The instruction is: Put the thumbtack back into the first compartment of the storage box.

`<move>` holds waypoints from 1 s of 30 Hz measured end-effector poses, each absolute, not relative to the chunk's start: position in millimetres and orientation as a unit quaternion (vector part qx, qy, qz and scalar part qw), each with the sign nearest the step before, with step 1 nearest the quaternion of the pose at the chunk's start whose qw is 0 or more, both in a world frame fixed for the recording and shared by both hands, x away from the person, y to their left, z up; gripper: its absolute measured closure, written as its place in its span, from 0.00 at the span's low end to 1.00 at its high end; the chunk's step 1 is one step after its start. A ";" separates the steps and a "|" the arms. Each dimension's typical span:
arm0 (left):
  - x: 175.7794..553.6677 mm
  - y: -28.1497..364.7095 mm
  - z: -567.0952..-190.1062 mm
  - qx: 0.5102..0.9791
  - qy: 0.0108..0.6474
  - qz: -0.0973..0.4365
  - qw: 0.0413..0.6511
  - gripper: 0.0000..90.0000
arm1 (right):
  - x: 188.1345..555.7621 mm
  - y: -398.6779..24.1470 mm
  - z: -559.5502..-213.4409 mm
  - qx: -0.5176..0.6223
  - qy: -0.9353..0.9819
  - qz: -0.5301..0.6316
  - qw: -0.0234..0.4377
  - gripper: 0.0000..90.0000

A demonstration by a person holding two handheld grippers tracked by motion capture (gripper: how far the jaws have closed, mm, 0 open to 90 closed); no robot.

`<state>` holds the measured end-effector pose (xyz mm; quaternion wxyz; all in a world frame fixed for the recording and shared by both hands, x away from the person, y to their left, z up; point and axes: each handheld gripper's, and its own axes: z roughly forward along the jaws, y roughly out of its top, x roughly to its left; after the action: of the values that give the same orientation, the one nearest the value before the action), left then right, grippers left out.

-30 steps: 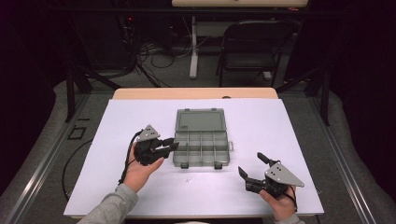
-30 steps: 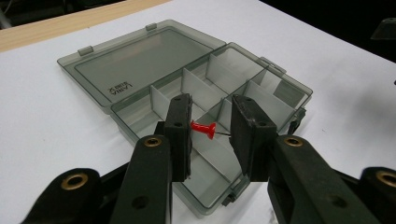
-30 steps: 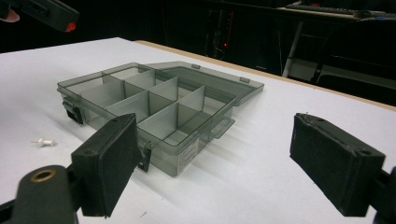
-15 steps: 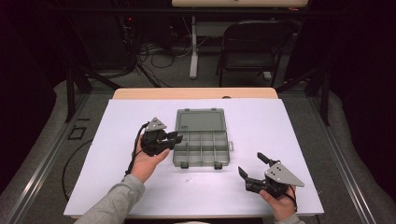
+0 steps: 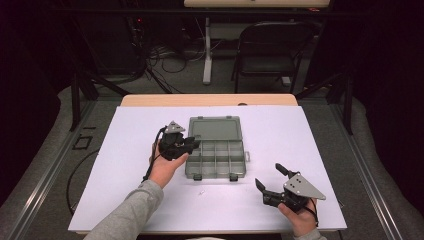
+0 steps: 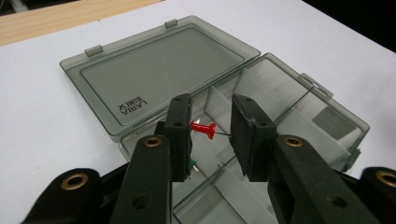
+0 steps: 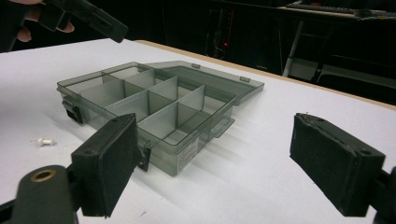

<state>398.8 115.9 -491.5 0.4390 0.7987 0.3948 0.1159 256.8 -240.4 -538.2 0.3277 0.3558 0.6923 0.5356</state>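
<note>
- Red plastic marks the pushpin in the left gripper: its fingers are clamped on it, head against one pad and needle tip against the other.
- The left gripper is held over the left edge of the smoky grey organiser box, with the pushpin above a compartment at that end.
- A green pushpin lies inside the box, just below the left gripper's fingers.
- The box sits mid-surface on the white surface, its clear lid swung fully open and lying flat behind the divided tray.
- A white pushpin lies loose on the surface just in front of the box, near its latches.
- The right gripper rests near the front right of the surface, well apart from the box; its fingers stand wide apart with nothing between them, pointing toward the box.
</note>
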 end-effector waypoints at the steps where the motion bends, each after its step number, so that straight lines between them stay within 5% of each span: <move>1: 399.7 115.4 -492.4 0.799 0.397 0.115 0.438 0.76 | 256.7 -240.4 -538.2 0.356 0.692 0.536 0.328 0.17; 30: 418.8 107.8 -521.8 0.815 0.437 0.088 0.369 0.76 | 256.9 -240.7 -538.1 0.354 0.693 0.535 0.329 0.17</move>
<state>418.8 107.8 -521.8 0.3689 0.8154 0.4375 0.0879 256.9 -240.7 -538.1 0.3289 0.3536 0.6930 0.5353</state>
